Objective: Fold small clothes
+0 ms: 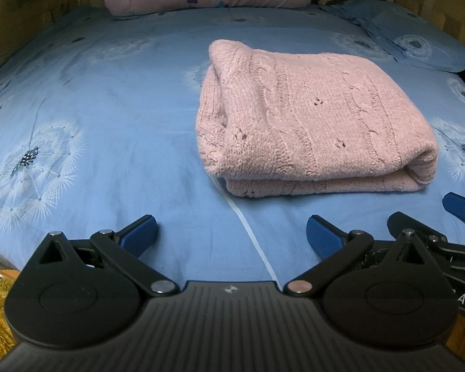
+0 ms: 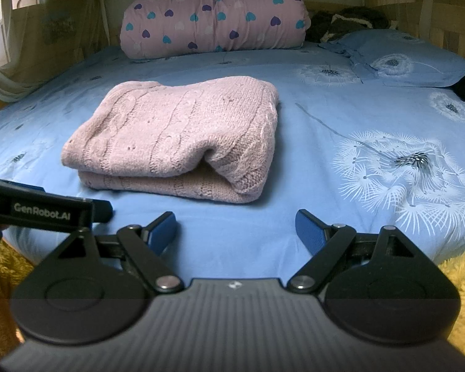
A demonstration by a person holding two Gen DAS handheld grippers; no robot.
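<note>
Sweater: a pink cable-knit sweater (image 1: 313, 117) lay folded into a thick rectangle on the bed, layers stacked, its rounded fold at the right end.
Bed: a blue sheet (image 1: 124, 117) printed with white dandelion heads covered the mattress; a thin white thread (image 1: 251, 232) trailed from under the sweater toward the near edge.
Left tongs (image 1: 231, 235): released, blue pads spread wide with nothing between them, poised over the near edge of the bed, short of the sweater.
Right tongs (image 2: 235, 232): also released and empty, level with the left pair, just to its right, apart from the sweater.
Far end: a pink quilt (image 2: 214, 21) with heart prints lay rolled against the headboard, a blue pillow (image 2: 409, 59) to its right.
</note>
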